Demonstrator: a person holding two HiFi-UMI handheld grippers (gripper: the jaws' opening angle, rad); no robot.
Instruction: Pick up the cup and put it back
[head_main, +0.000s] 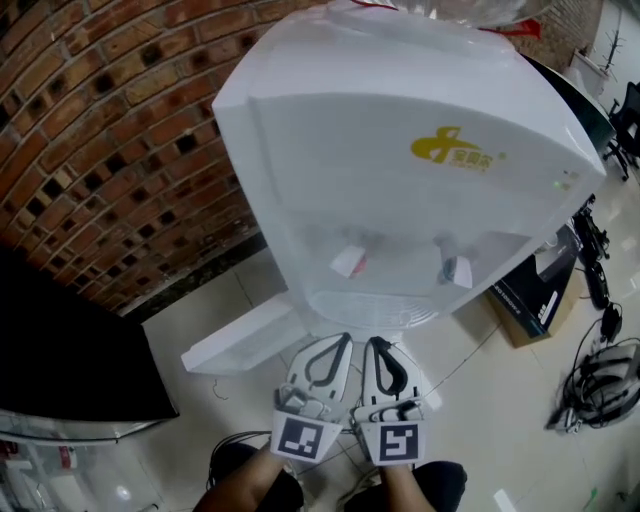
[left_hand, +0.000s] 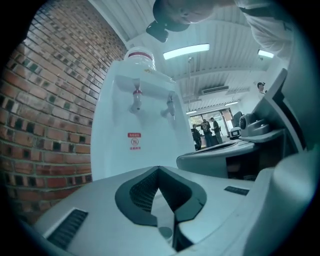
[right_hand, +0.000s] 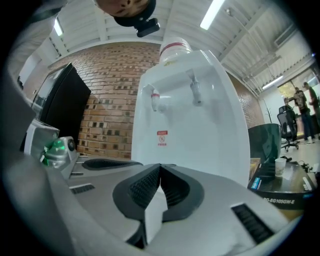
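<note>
Left gripper: pale grey moulded shell. Its two jaws are lined with dark ribbed rubber pads that outline a teardrop-shaped hollow. There is a dark slotted grille on the shell flank and a small round grey disc at the jaw root.

Right gripper: same build, same ribbed pads, matching grille.

Each carries a white cube with black square markers: left cube, right cube.

Dark clothing shows below the hands; garment type cannot be told.
</note>
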